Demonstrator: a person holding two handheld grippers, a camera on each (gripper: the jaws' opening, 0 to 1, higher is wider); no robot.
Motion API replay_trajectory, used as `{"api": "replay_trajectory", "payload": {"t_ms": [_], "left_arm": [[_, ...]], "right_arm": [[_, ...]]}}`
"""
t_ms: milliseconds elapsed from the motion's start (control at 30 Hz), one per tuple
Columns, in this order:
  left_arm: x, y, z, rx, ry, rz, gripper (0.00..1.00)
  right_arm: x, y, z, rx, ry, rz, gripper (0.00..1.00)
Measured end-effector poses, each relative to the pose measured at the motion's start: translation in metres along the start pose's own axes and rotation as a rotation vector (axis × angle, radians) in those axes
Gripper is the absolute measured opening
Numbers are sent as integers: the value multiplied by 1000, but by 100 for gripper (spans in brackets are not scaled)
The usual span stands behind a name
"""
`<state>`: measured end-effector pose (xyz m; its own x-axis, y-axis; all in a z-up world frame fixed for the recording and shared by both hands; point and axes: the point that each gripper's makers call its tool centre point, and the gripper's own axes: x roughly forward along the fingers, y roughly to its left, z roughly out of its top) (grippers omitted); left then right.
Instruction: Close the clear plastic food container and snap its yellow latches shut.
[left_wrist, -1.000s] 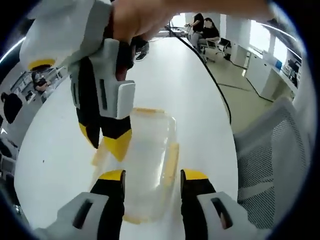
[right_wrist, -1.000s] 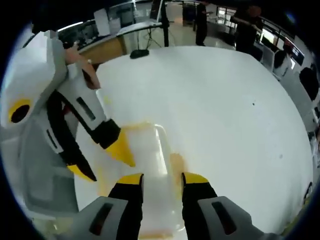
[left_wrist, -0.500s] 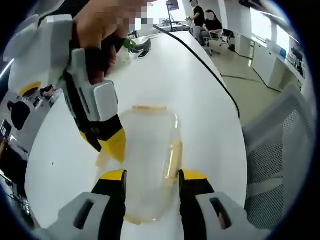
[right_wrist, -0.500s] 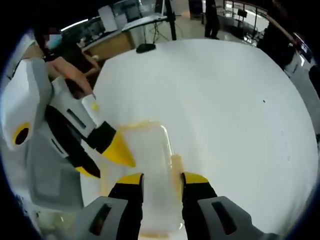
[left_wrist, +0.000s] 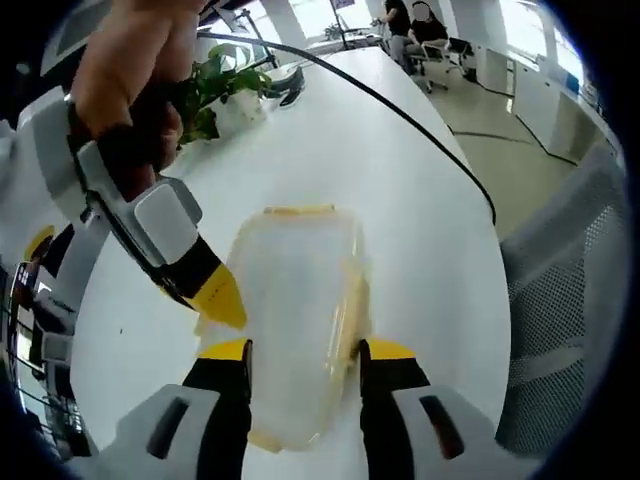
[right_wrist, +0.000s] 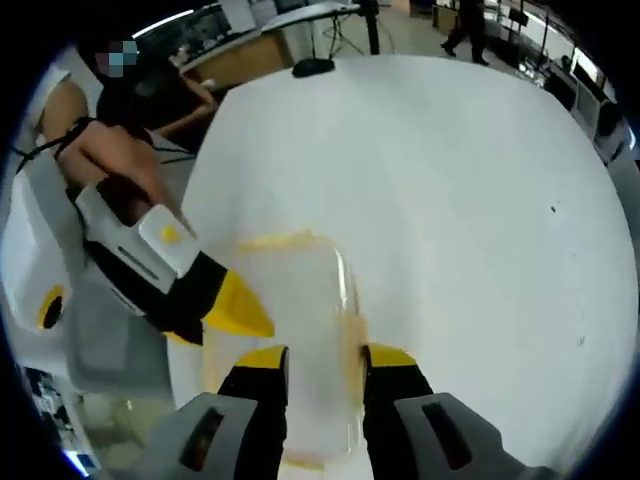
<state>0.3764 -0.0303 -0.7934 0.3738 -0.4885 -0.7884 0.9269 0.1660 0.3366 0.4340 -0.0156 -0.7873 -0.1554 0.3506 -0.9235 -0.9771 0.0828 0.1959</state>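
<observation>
Clear plastic food container (left_wrist: 295, 320) lies on the white worktop (left_wrist: 400, 190), directly ahead of the left hand-held gripper (left_wrist: 300, 350), whose yellow-tipped jaws stand apart at either side of the container's near end, gripping nothing. In the left gripper view the right hand-held gripper (left_wrist: 215, 300) comes in from the left, held by a hand (left_wrist: 130, 80); its yellow tips sit at the container's left edge, and how far its jaws are spread cannot be told there. In the right gripper view that gripper's own jaws (right_wrist: 315, 355) are parted over the container (right_wrist: 300, 340), with nothing between them. Yellow latches show along the lid's far end (left_wrist: 298, 210) and right side (left_wrist: 350, 300). Farther off are a black cable (left_wrist: 420, 130), a green plant (left_wrist: 215, 85) and a mesh chair (left_wrist: 570, 330).
</observation>
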Motion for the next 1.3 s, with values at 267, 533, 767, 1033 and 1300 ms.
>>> {"api": "replay_trajectory", "payload": {"t_ms": [267, 533, 767, 1033, 1300], "left_arm": [[8, -1, 0, 43, 44, 44, 37], [6, -1, 3, 29, 26, 37, 37], [5, -2, 2, 42, 17, 39, 38], [4, -3, 3, 54, -8, 41, 41], [-1, -2, 3, 113, -17, 21, 41]], "right_arm": [[2, 0, -1, 39, 18, 18, 24], [0, 9, -3, 6, 85, 46, 24], [1, 10, -3, 15, 48, 44, 25], [1, 10, -3, 35, 18, -3, 27], [-2, 8, -2, 40, -24, -51, 27]]}}
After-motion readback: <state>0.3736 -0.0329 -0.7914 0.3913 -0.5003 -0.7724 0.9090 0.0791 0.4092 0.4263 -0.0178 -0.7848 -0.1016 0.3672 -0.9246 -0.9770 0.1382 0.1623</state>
